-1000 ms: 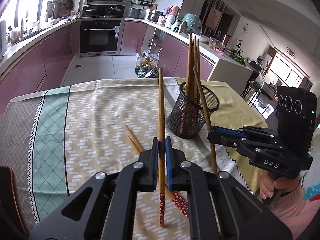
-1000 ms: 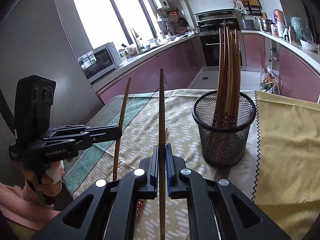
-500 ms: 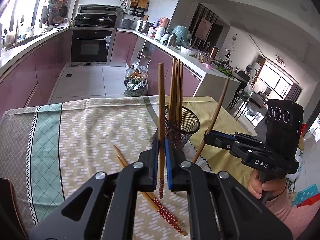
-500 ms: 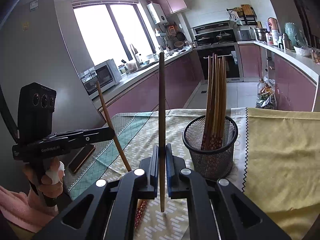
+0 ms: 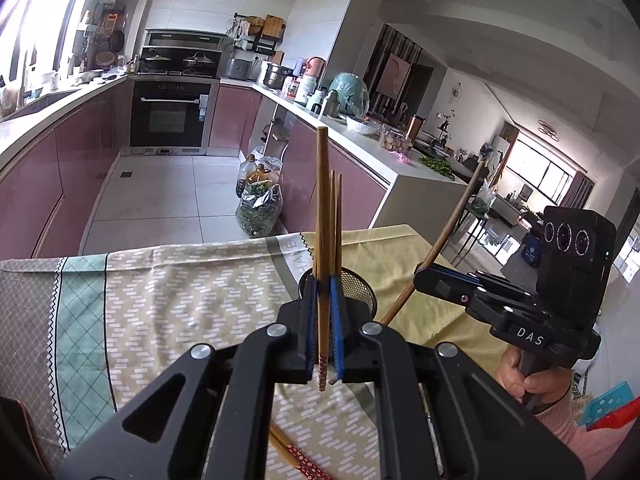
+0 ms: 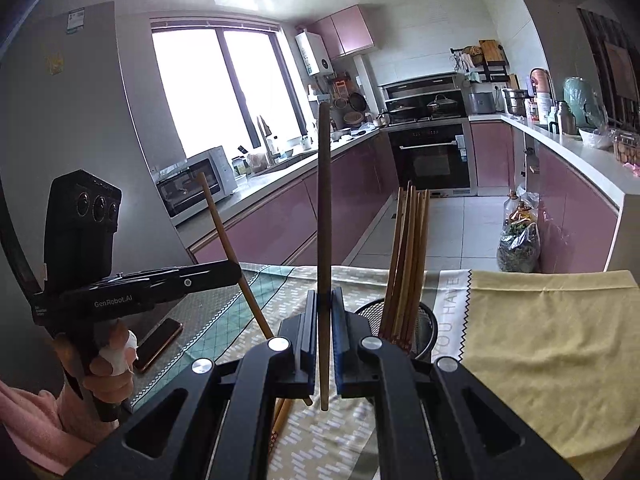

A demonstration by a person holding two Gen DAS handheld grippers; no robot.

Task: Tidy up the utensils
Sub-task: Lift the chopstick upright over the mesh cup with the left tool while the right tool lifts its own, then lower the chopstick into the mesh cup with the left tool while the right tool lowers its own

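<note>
My left gripper (image 5: 323, 320) is shut on a wooden chopstick (image 5: 322, 216) held upright, raised above the table just in front of the black mesh holder (image 5: 360, 284). My right gripper (image 6: 323, 340) is shut on another wooden chopstick (image 6: 324, 208), also upright, left of the holder (image 6: 424, 322), which contains several chopsticks (image 6: 408, 256). The right gripper (image 5: 424, 278) shows in the left wrist view with its chopstick (image 5: 452, 224) tilted. The left gripper (image 6: 236, 270) shows in the right wrist view with its chopstick (image 6: 228, 240) tilted. Loose chopsticks (image 5: 298, 456) lie on the table.
The table carries a patterned cloth (image 5: 180, 300) and a yellow cloth (image 6: 540, 340). A phone (image 6: 158, 344) lies at the table's left edge. Kitchen counters, an oven (image 5: 170, 114) and bags on the floor (image 5: 258, 208) lie beyond the table.
Both grippers have lifted their chopsticks well above the table and come closer over the mesh holder. The views have tilted up, so the holder sits lower and nearer in both.
</note>
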